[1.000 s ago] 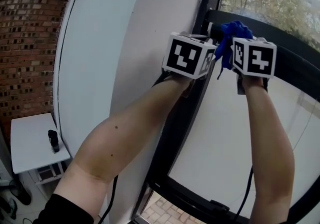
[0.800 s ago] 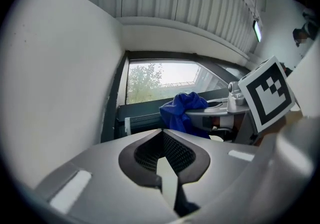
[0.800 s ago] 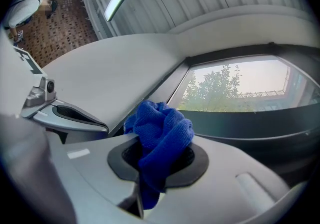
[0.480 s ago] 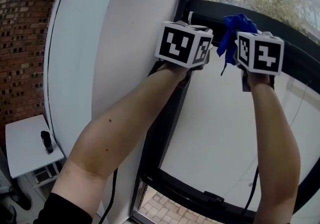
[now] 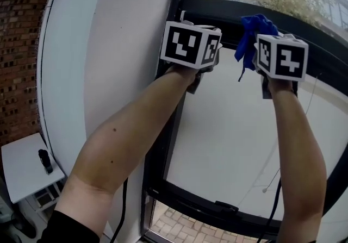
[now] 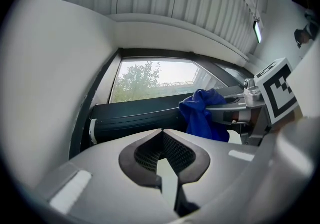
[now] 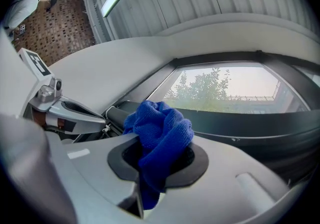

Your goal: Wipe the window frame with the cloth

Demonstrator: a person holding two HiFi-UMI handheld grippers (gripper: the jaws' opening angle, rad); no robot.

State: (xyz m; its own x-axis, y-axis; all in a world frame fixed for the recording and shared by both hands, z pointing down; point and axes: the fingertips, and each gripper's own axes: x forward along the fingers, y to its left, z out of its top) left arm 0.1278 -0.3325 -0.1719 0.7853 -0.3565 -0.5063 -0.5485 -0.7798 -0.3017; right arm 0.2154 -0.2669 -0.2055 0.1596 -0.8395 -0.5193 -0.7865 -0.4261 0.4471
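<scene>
The crumpled blue cloth [image 7: 161, 127] is pinched in the jaws of the right gripper [image 7: 152, 165] and held up by the black window frame [image 5: 217, 13] so the frame can be rubbed clean, while the jaws of the left gripper [image 6: 165, 165] are pressed together on nothing.

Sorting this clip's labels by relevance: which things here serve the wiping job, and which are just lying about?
In the job: blue cloth; window frame; right hand-held gripper, shut on the cloth.
Lying about: white side table; small black object standing on it.
</scene>
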